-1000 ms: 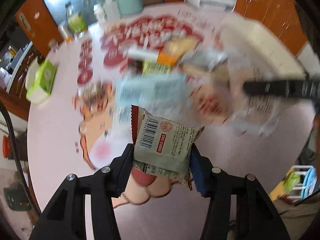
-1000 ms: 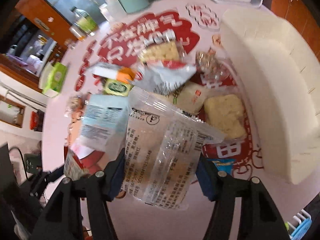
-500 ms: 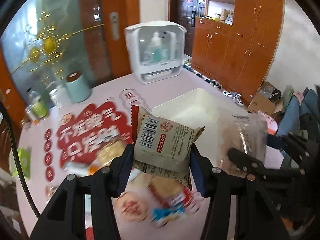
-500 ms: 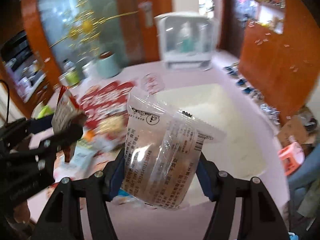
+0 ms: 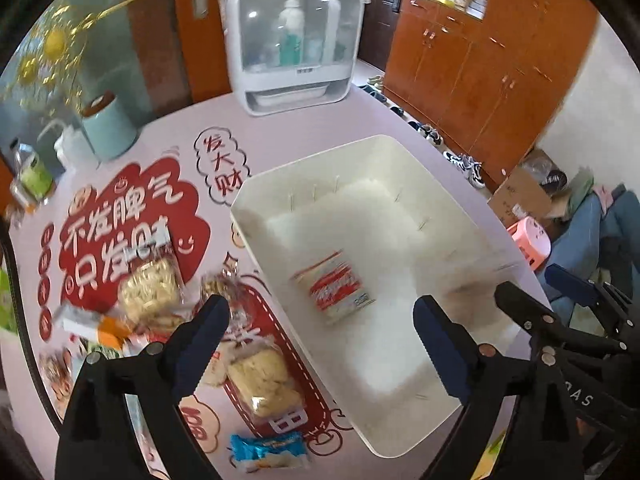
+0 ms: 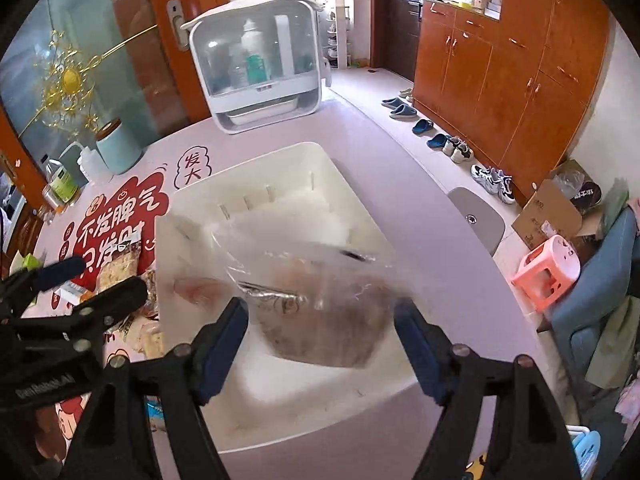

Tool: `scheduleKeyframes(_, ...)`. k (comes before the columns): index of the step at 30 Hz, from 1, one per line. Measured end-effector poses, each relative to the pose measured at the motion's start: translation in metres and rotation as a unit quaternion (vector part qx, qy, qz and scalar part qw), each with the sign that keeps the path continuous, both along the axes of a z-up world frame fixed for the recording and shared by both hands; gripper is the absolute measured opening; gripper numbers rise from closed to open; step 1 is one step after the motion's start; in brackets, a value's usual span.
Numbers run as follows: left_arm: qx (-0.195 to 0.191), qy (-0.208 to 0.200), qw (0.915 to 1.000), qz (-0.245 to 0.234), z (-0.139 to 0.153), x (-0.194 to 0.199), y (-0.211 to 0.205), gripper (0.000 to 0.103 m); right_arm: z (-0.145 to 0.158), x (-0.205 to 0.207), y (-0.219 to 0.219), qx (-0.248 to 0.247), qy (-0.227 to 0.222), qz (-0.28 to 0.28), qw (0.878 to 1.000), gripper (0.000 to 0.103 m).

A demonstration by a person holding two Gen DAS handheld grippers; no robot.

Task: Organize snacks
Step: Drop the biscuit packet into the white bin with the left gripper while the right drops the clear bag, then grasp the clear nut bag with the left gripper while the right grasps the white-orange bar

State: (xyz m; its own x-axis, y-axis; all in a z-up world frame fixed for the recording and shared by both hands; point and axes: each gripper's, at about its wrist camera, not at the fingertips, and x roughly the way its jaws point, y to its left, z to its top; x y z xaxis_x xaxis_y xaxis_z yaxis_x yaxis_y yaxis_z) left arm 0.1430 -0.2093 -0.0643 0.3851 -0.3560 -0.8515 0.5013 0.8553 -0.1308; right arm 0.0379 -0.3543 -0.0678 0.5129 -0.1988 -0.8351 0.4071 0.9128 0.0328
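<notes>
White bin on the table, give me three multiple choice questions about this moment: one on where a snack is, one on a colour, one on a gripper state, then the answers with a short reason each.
1. Where does the red-and-white packet lie?
A. inside the white bin
B. on the table's red print
C. between the left gripper's pads

2. What colour is the small wrapper at the near table edge?
A. green
B. blue
C. black

3. How does the left gripper stand?
A. shut on a packet
B. open, nothing between its pads
C. shut and empty

Answers:
1 A, the packet rests on the bin's floor.
2 B, the wrapper is blue with white.
3 B, the pads stand wide apart; its jaws have just been opening, with nothing between them.
</notes>
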Motion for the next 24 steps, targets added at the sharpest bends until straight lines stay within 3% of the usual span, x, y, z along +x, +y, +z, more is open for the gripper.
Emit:
scheduleKeyframes(9, -0.022, -0.055, 0.998, 0.021, 0.01, -0.025, 0.036, 0.093, 0.002, 0.0, 0.005, 0.028, -0.012, 0.007, 1.0, 0.082)
scheduleKeyframes(13, -0.027, -0.055, 0.9973, 0.041, 0.016, -0.033, 0.06, 0.093, 0.005, -0.001, 0.017, 0.043, -0.027, 0.027, 0.998, 0.082)
scheduleKeyframes(24, -0.041, -0.028, 0.9939, 0.098, 0.026, -0.06, 0.152, 0.093, 0.036, -0.011, 0.084, 0.005, -0.126, 0.109, 0.986, 0.082)
